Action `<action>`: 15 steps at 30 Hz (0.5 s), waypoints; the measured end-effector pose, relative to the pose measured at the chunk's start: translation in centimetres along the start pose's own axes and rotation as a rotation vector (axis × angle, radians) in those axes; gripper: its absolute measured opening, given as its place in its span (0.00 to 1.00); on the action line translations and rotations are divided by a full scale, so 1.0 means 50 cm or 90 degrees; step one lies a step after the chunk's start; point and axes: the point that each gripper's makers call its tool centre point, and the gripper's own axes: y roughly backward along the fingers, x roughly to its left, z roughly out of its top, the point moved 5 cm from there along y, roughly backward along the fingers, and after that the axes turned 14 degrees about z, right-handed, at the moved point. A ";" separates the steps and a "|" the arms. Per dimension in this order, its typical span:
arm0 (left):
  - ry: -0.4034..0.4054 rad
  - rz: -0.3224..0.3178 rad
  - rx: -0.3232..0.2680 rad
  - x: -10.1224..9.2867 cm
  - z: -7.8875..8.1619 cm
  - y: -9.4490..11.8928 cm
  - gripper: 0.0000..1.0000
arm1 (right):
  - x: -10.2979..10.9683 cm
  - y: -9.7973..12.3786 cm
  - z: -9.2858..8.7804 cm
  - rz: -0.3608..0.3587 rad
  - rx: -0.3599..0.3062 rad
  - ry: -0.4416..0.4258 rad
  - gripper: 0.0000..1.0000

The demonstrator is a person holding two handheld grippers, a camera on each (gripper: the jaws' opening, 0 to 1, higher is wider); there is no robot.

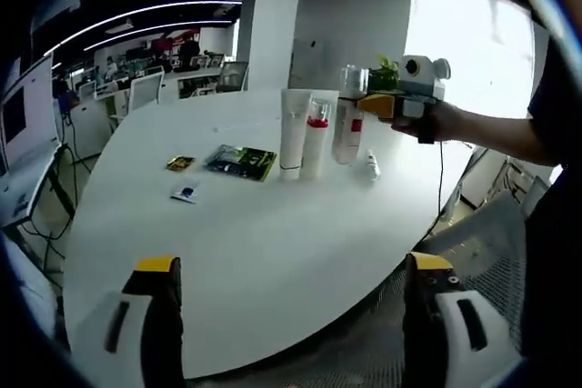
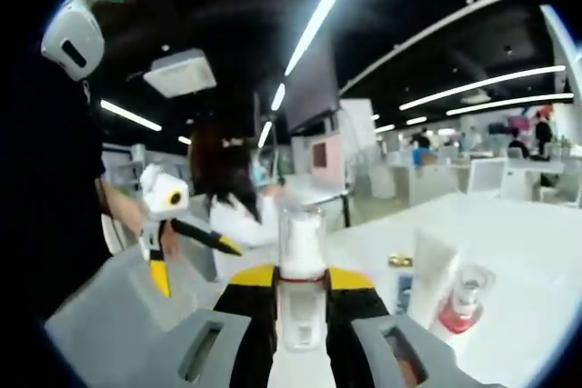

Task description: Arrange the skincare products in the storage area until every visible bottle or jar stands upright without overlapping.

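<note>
Between right claw [image 2: 301,302] jaws, clear bottle [image 2: 301,270]

Small packets [image 1: 186,179] — print too tiny

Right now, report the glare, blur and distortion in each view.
Left gripper view: the window behind the right gripper is blown out white; fisheye bends the table edge. Right gripper view: ceiling light strips glare; the clear bottle in the gripper looks soft, and the background is blurred.
</note>
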 end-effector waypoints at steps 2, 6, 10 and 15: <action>0.009 0.000 0.003 0.003 -0.002 -0.005 0.98 | -0.012 0.000 -0.014 -0.004 -0.001 -0.002 0.10; 0.030 0.001 0.014 0.009 -0.005 -0.008 0.99 | -0.032 0.002 -0.036 -0.014 0.006 0.007 0.10; 0.053 -0.001 0.022 0.014 -0.004 -0.006 0.99 | -0.058 0.006 -0.058 -0.019 0.011 0.013 0.10; 0.054 -0.003 0.043 0.018 -0.011 -0.010 0.99 | -0.080 0.006 -0.085 -0.018 0.002 0.008 0.10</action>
